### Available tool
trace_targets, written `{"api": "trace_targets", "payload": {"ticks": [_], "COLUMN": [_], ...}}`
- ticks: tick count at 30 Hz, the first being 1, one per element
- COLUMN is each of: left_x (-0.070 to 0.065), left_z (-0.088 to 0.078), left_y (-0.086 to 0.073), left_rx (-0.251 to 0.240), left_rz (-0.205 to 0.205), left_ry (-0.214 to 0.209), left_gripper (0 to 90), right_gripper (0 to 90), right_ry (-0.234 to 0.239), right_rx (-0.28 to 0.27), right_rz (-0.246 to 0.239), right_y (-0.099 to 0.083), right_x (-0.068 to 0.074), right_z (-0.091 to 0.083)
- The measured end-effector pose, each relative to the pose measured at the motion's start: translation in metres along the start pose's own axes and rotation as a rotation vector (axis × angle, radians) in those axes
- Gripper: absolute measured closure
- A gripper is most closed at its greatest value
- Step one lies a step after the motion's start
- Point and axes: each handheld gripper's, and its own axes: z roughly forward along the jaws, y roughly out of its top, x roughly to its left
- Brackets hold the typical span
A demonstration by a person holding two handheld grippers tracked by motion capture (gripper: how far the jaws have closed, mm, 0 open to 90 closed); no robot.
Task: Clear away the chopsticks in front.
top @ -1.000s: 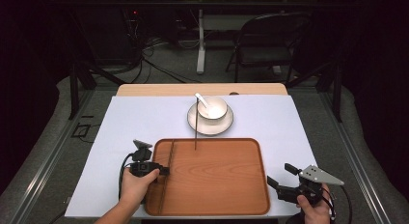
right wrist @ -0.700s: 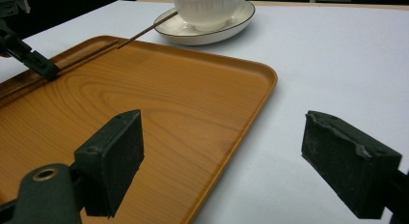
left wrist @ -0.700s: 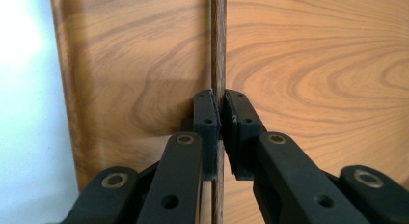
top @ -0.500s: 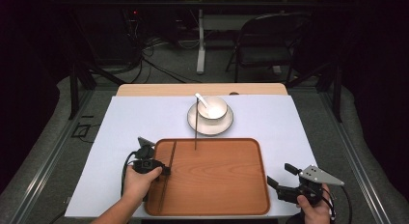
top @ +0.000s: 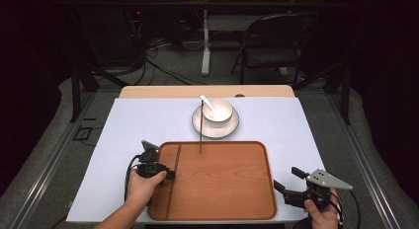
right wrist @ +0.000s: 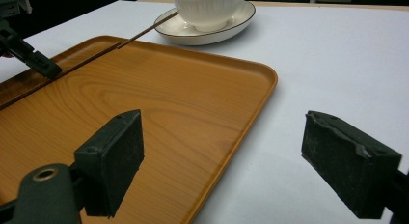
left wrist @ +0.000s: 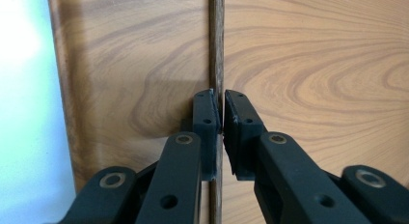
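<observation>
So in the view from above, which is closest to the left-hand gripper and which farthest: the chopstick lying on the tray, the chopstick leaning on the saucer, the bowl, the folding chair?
From the left gripper, on the high view:
1. Chopstick on the tray: between its jaws, at the wooden tray's left side.
2. Leaning chopstick: at the tray's far edge.
3. Bowl: on the saucer, beyond the tray.
4. Folding chair: past the table.
</observation>
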Motion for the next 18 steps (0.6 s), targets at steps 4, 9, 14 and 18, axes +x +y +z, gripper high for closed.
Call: {"api": "trace_targets", "payload": {"ticks": [4,9,14,18], "left_x": [-0.002,-0.006,-0.011,-0.019], "left_z": [-0.002,-0.014,-0.024,-0.032], "left_y": [0.0,0.007,0.018,0.03], "left_rx": [-0.009,-0.059,-0.103,-0.182], "left_rz": [0.007,0.04,0.08,0.16], "left_ry": [0.001,-0.018,-0.056,-0.036], "left_gripper": [80.4,72.5,61.6,53.7], "right_gripper": [14.7,14.7,14.7,14.6], "right_ry": [0.0,-0.001,-0.002,-0.001], "right_rx": [0.001,0.0,0.0,0.002], "right_rz": [0.0,0.0,0.0,0.003], "right_y": [0.0,0.0,0.0,0.0], "right_x": [0.0,0.0,0.0,-0.001], "right_z": [0.0,0.0,0.0,0.0]}}
